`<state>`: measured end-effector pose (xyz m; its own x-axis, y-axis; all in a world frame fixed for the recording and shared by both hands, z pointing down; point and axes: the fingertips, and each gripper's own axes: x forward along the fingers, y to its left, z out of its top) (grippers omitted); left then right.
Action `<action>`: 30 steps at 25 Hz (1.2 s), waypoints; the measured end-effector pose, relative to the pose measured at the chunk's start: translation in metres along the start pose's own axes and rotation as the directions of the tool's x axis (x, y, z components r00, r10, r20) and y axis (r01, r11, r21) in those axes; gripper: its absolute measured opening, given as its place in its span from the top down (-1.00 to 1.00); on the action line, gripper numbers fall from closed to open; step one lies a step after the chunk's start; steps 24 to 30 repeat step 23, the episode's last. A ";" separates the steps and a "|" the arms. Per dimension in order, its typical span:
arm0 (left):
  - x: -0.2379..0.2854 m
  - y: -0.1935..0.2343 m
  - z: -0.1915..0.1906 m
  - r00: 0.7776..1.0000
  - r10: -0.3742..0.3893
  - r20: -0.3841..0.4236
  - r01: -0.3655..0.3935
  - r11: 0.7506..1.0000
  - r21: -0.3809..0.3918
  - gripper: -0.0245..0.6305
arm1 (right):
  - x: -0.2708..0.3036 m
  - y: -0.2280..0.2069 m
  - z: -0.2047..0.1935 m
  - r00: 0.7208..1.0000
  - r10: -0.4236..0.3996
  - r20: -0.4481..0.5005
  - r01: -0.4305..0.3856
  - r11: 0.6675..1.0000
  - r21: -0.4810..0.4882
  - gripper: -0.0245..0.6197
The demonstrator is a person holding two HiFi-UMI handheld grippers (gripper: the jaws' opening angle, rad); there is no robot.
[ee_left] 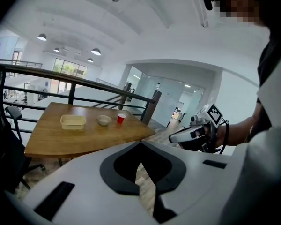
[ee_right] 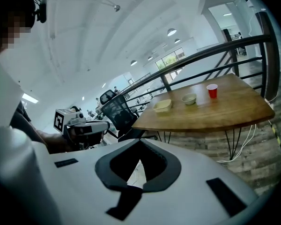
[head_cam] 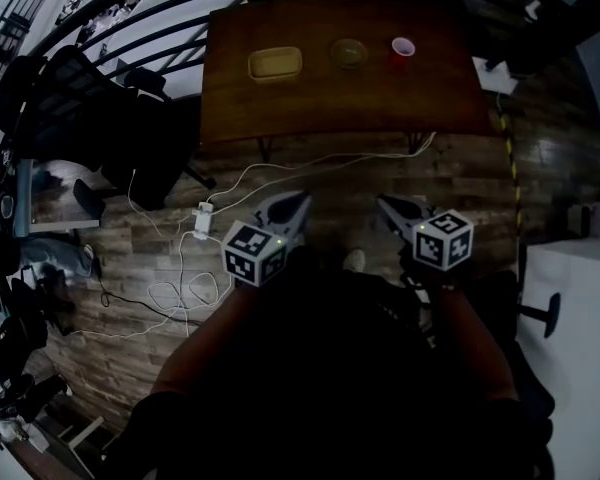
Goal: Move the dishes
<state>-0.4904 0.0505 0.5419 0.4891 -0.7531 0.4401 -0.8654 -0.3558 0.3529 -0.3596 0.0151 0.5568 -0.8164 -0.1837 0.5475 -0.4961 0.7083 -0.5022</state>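
The left hand-held gripper (head_cam: 292, 206) and right hand-held gripper (head_cam: 390, 208) are both closed on nothing, side by side above the floor (head_cam: 460, 178), likely because the tray (head_cam: 275, 63), bowl (head_cam: 348, 53) and cup (head_cam: 403, 47) sit on the tabletop (head_cam: 280, 108) well ahead, out of reach.

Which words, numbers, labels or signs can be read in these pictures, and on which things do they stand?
Readable text: none in any view.
Left gripper and right gripper: each shows only black-and-white square patterns, no letters or numbers.
Red cup, bowl and yellow dish on the table: no print visible, but they are too small to be sure.
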 end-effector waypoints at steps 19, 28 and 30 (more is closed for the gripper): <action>0.005 -0.099 -0.037 0.992 0.108 0.057 -0.106 0.993 -0.042 0.95 | -0.078 -0.008 -0.056 0.994 0.107 -0.010 -0.107 0.993 -0.057 0.89; -0.001 -0.114 -0.046 0.994 0.100 0.052 -0.097 0.994 -0.050 0.95 | -0.086 0.001 -0.065 0.993 0.118 -0.008 -0.119 0.991 -0.064 0.89; -0.001 -0.114 -0.046 0.994 0.100 0.052 -0.097 0.994 -0.050 0.95 | -0.086 0.001 -0.065 0.993 0.118 -0.008 -0.119 0.991 -0.064 0.89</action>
